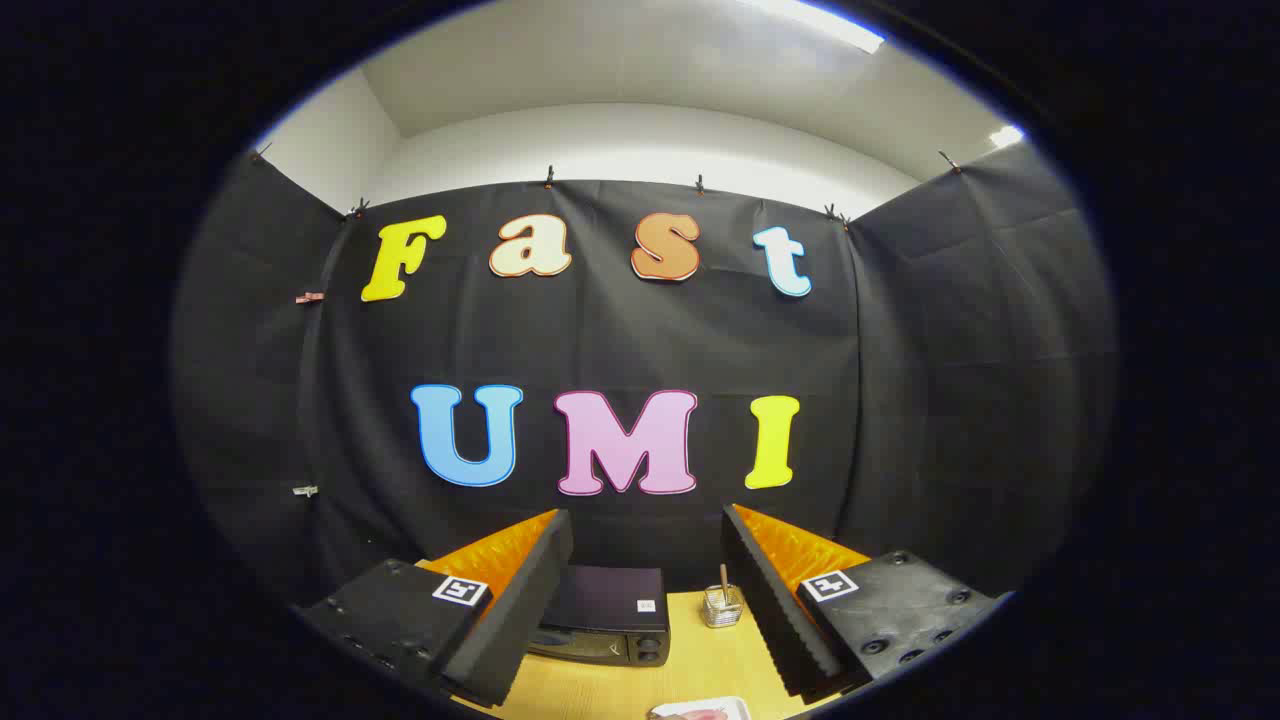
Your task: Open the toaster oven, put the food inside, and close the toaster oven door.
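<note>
Pale wood-grain table top (700, 665) carries every item seen. Black cloth wall (620, 340) hangs behind it on three sides, clipped along its top edge, with white wall and ceiling above. The gripper (647, 600) is held raised over the near part of the table, fingers spread wide apart and gripping nothing. Between the fingers, nearer the left one, the toaster oven (607, 625) stands at the table's far edge, just in front of the cloth; its door looks closed, its top is flat and dark, and knobs show at its right end. Just beside the right finger's inner face stands a small clear holder (722, 606) with a thin stick upright in it. Bare table lies between oven and holder. Below the fingers a white plate (705, 709) shows at the near edge, with pinkish food on it, partly cut off.
</note>
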Tool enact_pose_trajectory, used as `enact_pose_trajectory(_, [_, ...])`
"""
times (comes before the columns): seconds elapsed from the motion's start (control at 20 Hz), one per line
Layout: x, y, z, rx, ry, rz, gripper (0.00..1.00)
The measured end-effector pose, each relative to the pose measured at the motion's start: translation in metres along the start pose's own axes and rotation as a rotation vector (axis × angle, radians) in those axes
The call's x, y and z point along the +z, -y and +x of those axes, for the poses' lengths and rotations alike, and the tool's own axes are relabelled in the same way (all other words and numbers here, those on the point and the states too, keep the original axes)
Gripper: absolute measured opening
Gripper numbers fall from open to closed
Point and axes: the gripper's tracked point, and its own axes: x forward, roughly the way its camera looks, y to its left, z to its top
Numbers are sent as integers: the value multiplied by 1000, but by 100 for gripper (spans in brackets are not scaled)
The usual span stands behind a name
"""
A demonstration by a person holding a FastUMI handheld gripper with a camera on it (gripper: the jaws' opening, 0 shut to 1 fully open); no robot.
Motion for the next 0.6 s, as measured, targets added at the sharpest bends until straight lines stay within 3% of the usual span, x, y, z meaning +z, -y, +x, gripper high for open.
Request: enact_pose_trajectory(0.6, [-2,-1,4,-13,-14,-14,98])
